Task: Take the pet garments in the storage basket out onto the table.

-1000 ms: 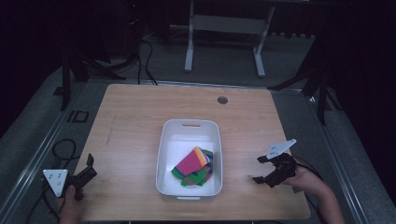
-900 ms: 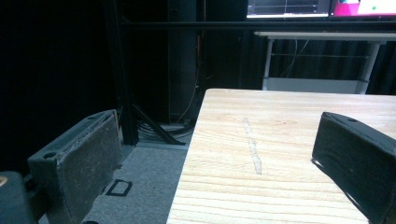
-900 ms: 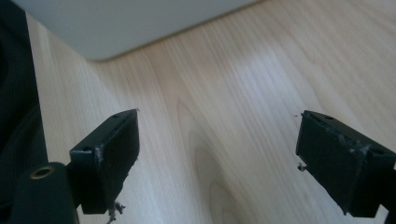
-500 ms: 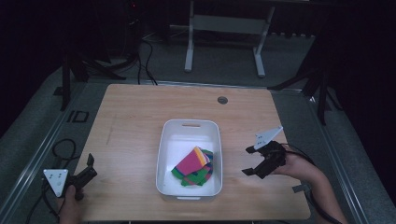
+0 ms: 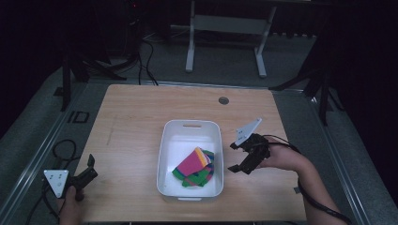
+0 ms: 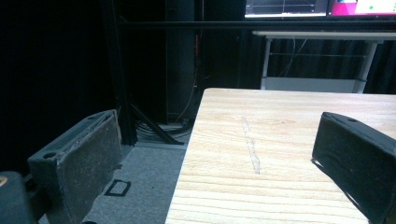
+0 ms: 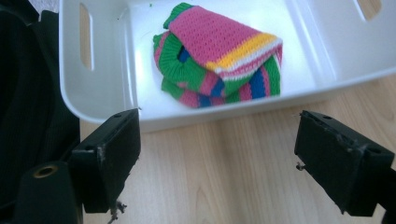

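A white plastic bin (image 5: 170,140) sits mid-table and holds a folded knit cloth (image 5: 193,166) striped pink, green, yellow and blue. In the right gripper view the same cloth (image 7: 219,56) lies in the bin (image 7: 107,93) just ahead of the jaws. My right gripper (image 5: 234,157) hovers open just right of the bin's near right side, with nothing between its jaws (image 7: 217,158). My left gripper (image 5: 92,167) rests open at the table's near left corner, empty, facing along the left edge (image 6: 215,154).
The wooden table (image 5: 136,117) has a round grommet hole (image 5: 224,100) at the back. Its left edge (image 6: 187,154) drops to grey floor with cables. A metal stand (image 5: 225,28) is beyond the table's far side.
My right gripper has moved left from the table's right edge to just beside the bin, still open. The left gripper has stayed put.
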`<state>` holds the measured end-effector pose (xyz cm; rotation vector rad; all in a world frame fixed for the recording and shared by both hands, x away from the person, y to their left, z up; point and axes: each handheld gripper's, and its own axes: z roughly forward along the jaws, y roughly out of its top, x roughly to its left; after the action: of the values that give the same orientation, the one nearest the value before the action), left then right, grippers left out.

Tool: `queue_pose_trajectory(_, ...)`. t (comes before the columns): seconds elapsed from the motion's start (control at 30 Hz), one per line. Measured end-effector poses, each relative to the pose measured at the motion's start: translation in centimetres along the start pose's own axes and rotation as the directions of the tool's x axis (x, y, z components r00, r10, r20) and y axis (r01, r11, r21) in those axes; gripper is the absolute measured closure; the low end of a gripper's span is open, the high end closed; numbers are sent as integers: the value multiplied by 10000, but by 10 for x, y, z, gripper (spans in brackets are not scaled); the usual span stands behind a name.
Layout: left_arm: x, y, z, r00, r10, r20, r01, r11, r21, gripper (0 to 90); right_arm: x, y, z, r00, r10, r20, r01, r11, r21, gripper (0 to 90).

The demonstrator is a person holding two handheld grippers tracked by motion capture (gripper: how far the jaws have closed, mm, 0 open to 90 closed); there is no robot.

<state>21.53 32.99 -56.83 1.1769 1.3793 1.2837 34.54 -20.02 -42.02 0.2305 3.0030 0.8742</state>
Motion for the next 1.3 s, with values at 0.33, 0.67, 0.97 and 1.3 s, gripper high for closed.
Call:
queue_pose_trajectory(0.33,0,0,0,10000,-24,24,24,10000,-5,19,-3,31,21,9984,-391,-406,406,9985,369,143)
queue_pose_trajectory(0.67,1,0,0,10000,-39,65,39,10000,8,19,-6,49,54,9959,-563,-704,621,9946,830,143)
queue_pose_trajectory(0.97,1,0,0,9999,-47,124,47,10000,32,19,-6,62,89,9930,-634,-994,768,9875,1379,143)
queue_pose_trajectory(1.3,2,0,0,9998,-54,184,53,10000,38,19,-8,71,121,9953,-593,-764,748,9730,2183,131)
